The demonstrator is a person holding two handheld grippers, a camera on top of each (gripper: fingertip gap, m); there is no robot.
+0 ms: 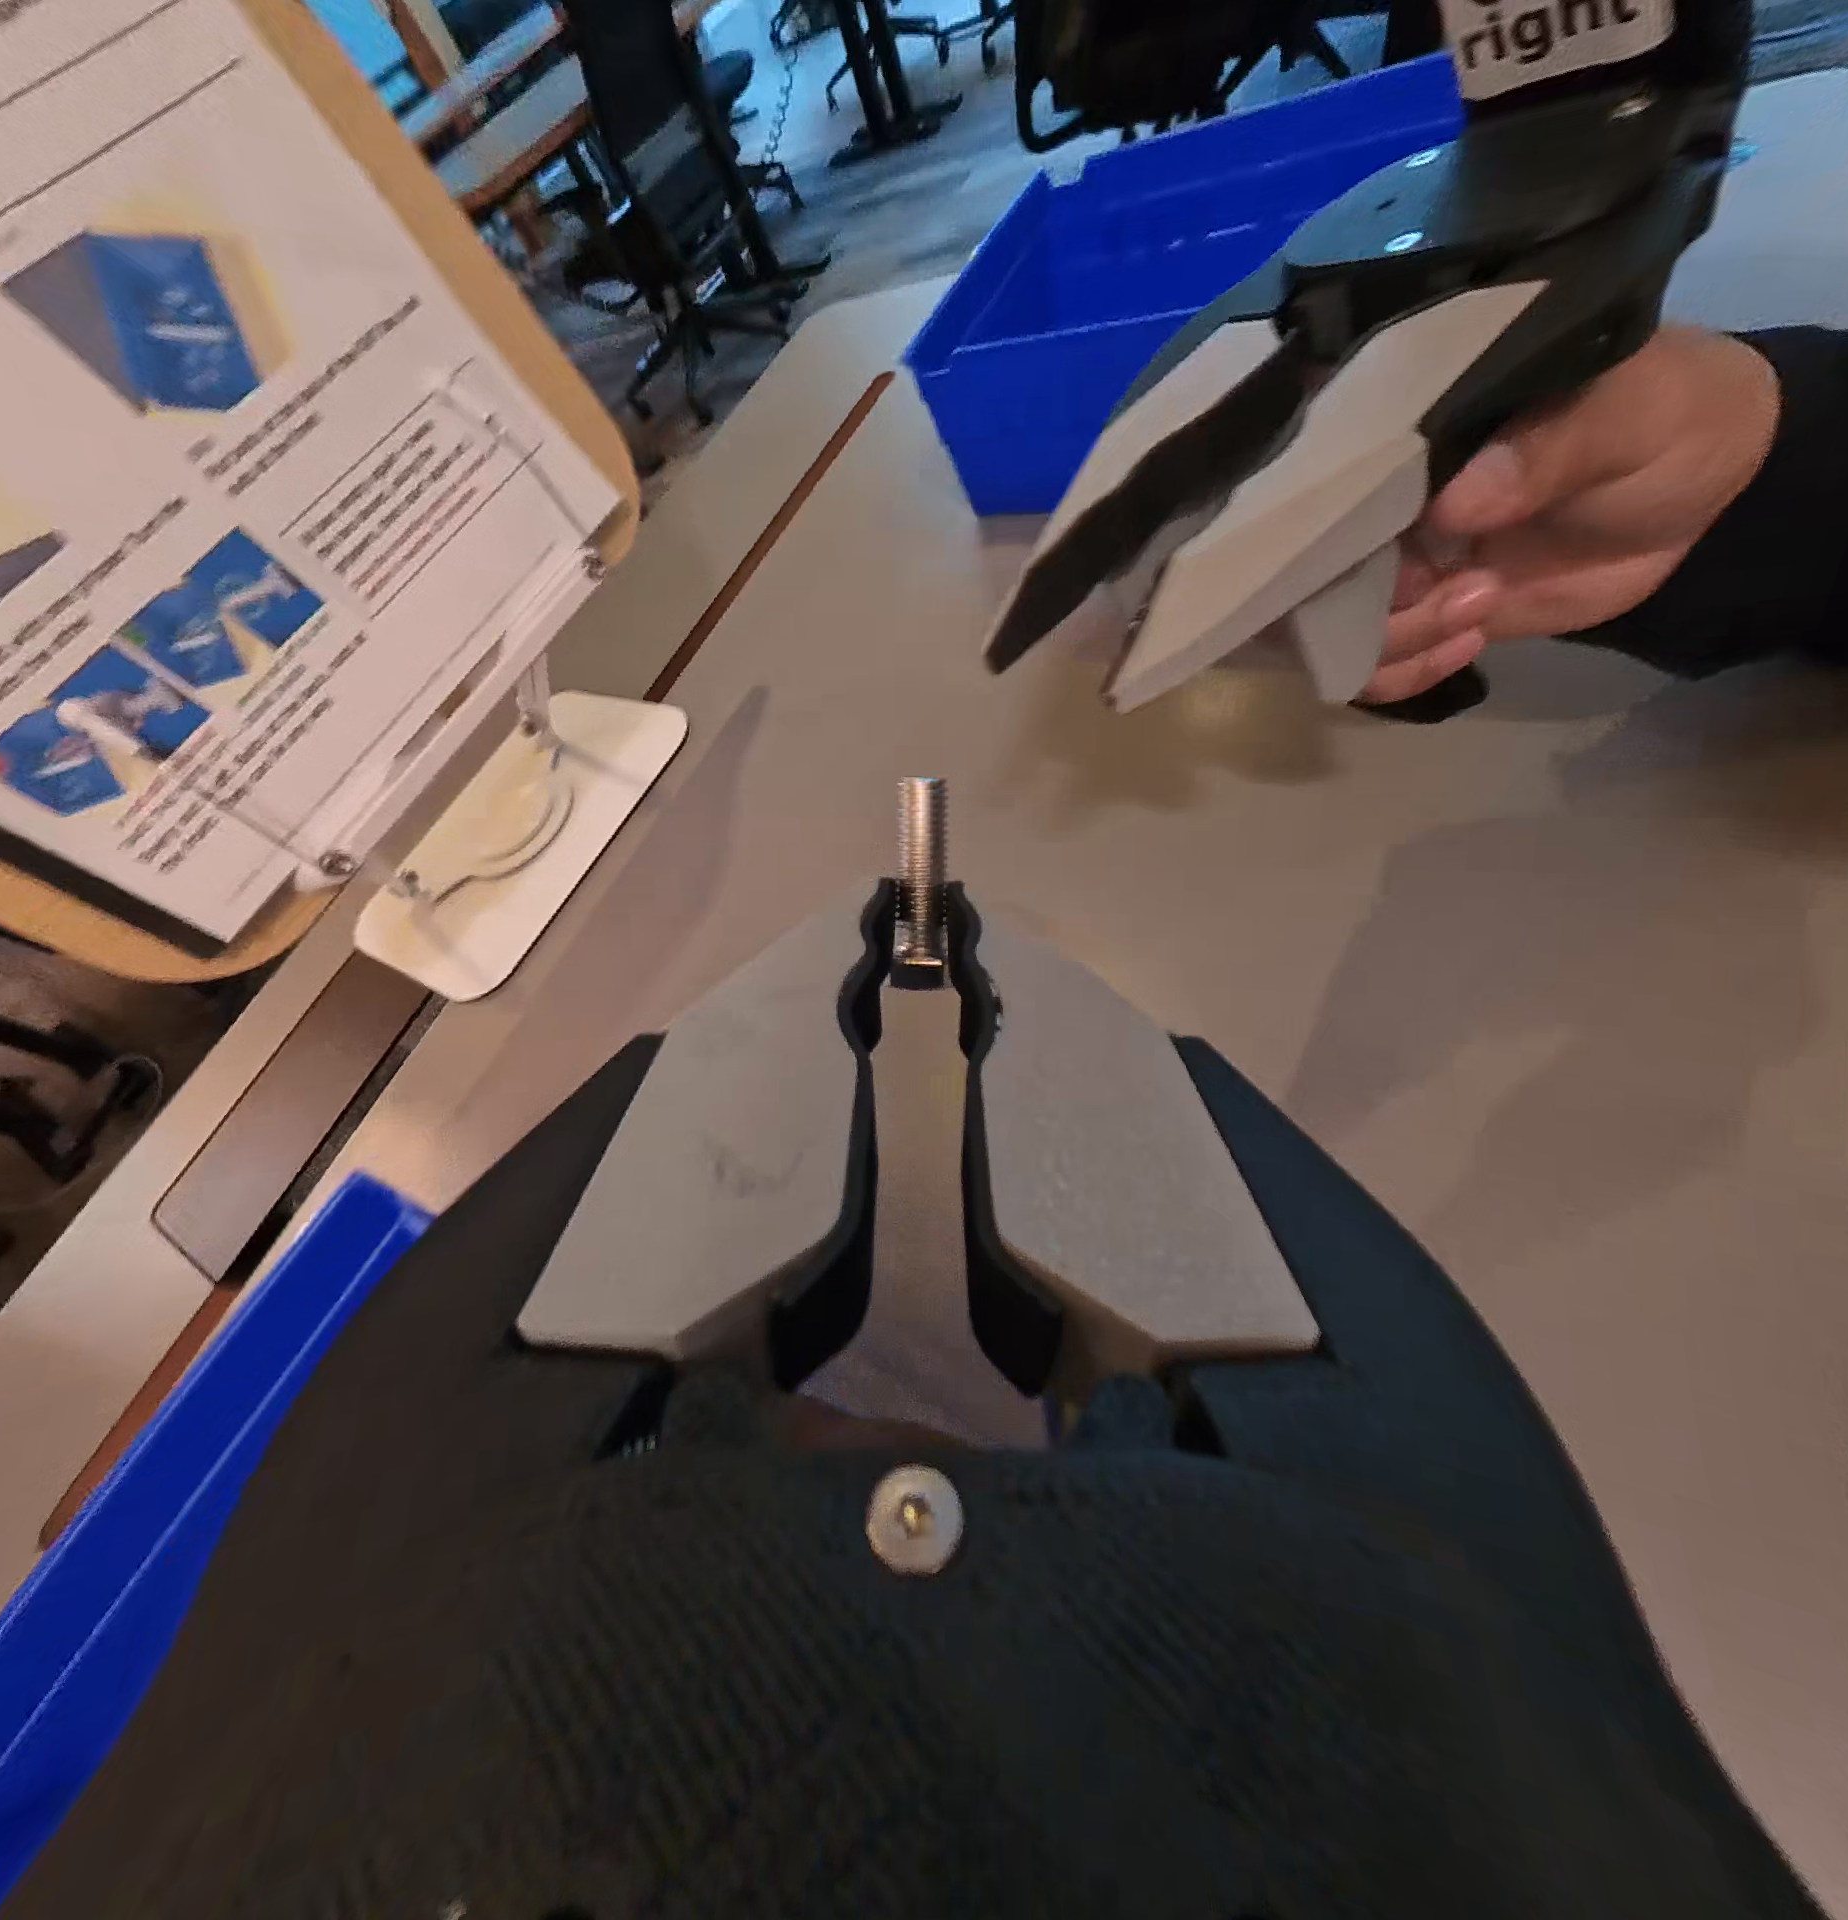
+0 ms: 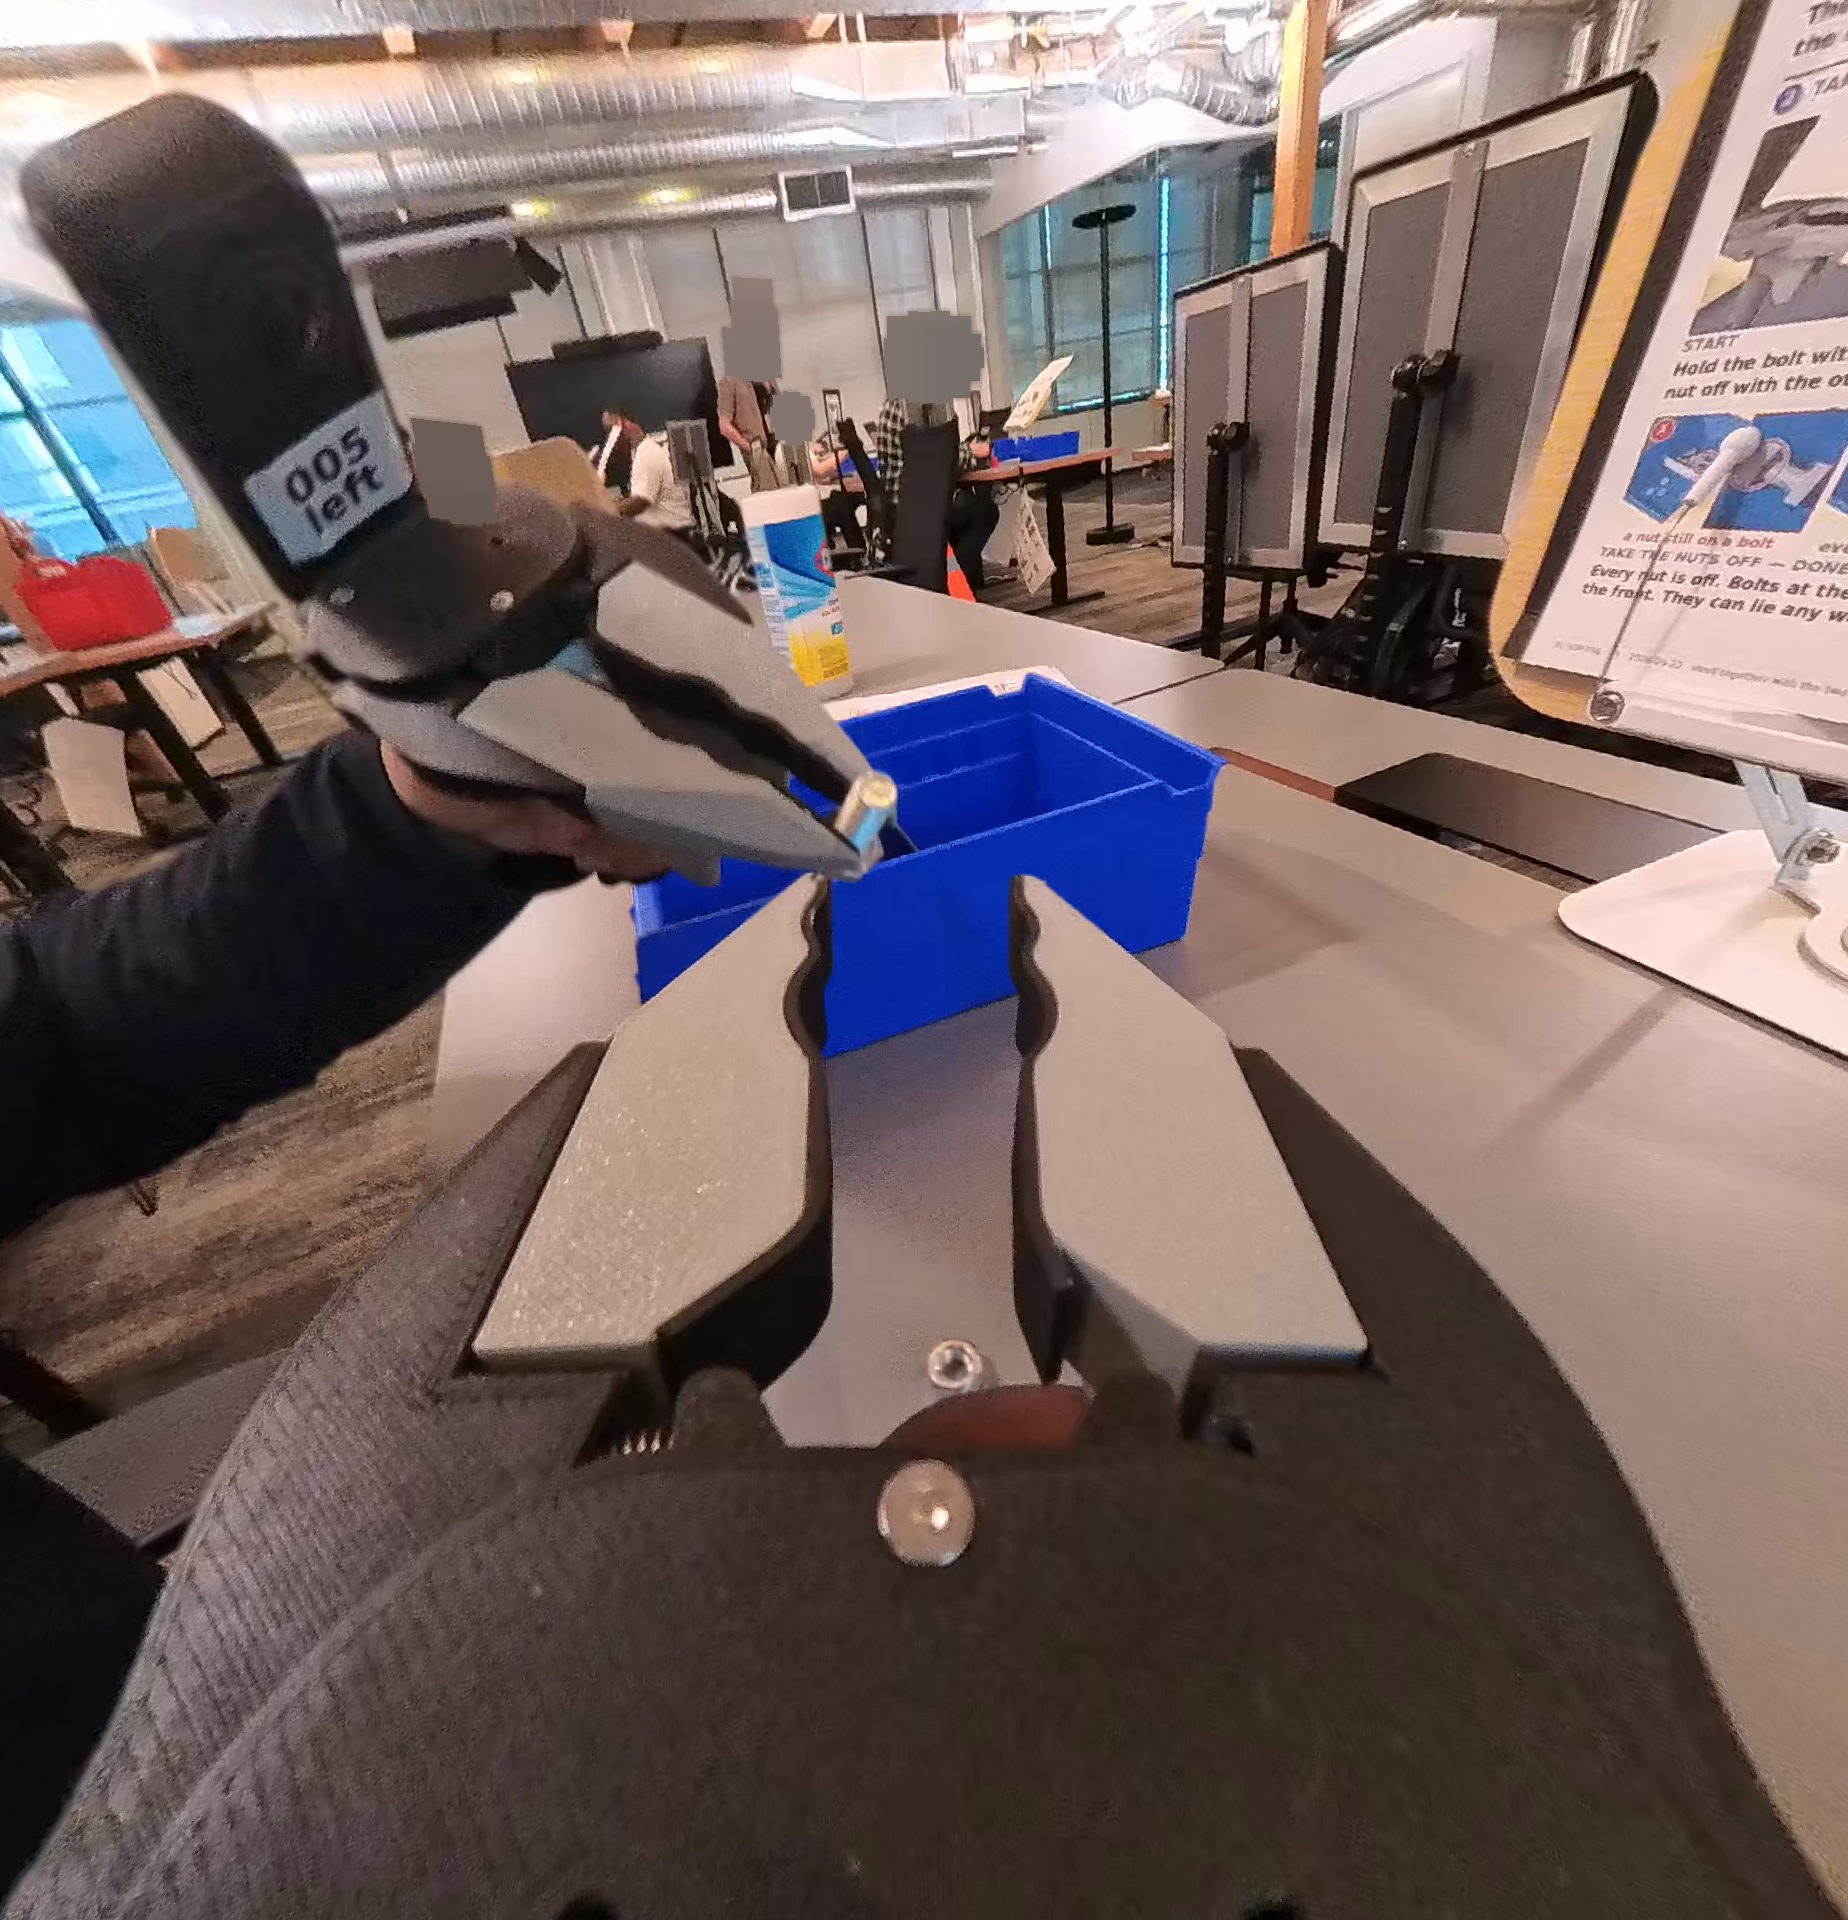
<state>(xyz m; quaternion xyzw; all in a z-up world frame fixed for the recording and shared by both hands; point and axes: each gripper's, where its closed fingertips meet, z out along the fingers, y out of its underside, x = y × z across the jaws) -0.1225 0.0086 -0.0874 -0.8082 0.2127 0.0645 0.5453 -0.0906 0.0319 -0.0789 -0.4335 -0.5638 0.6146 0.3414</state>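
The grey tabletop [image 1: 1315, 935] has lots of bare room in the left wrist view, from the middle out to 3 o'clock. Its edge runs along the left side, up toward 11 o'clock. A white stand [image 1: 525, 831] with a picture sheet sits at 9 o'clock near that edge. A blue bin [image 1: 1086, 312] sits at 1 o'clock. The left tool [image 1: 922, 904] is closed tight on a silver bolt [image 1: 921, 831], whose threaded end sticks out past the tips toward 12 o'clock. The right tool [image 2: 915, 914] has its fingers spread apart with nothing between them. It floats just under the bolt [image 2: 866, 816], close but not touching, in front of the bin [image 2: 1003, 831].
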